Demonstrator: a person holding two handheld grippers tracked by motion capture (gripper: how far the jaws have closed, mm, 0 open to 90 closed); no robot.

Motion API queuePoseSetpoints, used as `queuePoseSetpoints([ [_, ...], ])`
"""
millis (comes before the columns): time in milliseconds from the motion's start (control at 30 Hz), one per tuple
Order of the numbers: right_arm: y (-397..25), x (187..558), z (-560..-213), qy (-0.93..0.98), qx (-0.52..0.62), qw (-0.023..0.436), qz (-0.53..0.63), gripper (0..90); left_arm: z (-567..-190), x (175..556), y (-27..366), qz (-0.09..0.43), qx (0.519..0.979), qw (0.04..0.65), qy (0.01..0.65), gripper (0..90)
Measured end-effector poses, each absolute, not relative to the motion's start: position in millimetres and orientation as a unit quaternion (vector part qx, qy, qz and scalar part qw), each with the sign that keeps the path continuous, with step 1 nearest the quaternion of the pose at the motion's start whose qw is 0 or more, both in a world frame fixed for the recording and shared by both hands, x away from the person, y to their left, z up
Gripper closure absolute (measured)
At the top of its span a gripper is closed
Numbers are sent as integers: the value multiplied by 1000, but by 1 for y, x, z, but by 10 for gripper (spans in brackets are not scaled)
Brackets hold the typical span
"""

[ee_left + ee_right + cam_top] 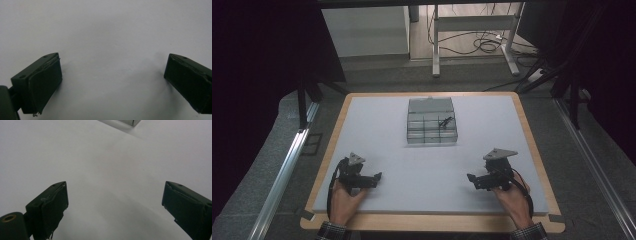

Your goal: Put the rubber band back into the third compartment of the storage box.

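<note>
1. Clear plastic compartment box [432, 121] with a gridded interior and its lid laid back on the far side, sitting on the pale grey mat [382, 120] at table centre, toward the far edge.
2. Small dark item [445, 121], too small to identify, lying in a right-hand compartment of that box.
3. Left gripper [376, 176], black, with a grey three-cornered plate on top, held low over the near left of the mat; jaws spread wide with nothing between them, bare mat between the pads [45, 85] in the left gripper view.
4. Right gripper [472, 179], same build, held low over the near right of the mat; jaws likewise spread wide and empty, as the right gripper view [113, 205] confirms.
5. Key relation: box lying far of both grippers and between them, well apart from each. Jaw tips turned inward toward each other rather than toward the box.
6. Long axis of the box, lid included, running near to far; near wall facing the person.
7. Neither gripper clearly nearer to the box itself; dark item on the box's right side, so probably an easier reach for the right gripper.
8. Corner of the box [130, 122] just visible at the top edge of the right gripper view, up and slightly right of the jaw gap.
9. Likely next need: forward reach with a turn of the wrist toward the far side to bring jaws in line with the box.
</note>
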State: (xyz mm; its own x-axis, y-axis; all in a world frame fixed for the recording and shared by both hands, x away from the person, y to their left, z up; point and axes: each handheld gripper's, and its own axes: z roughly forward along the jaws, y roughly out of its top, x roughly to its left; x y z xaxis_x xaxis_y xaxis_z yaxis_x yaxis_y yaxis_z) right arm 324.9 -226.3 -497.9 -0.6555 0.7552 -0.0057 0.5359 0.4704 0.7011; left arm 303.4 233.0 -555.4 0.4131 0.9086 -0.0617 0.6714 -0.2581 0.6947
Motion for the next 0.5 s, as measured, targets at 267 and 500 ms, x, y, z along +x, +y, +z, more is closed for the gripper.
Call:
queuePoseSetpoints([
  [267,-237,312,-498,839,385,165,346,68,-555,303,233,179,773,331,511,14],
  [500,-244,300,-503,839,386,176,340,68,-555,303,233,180,773,331,511,14],
])
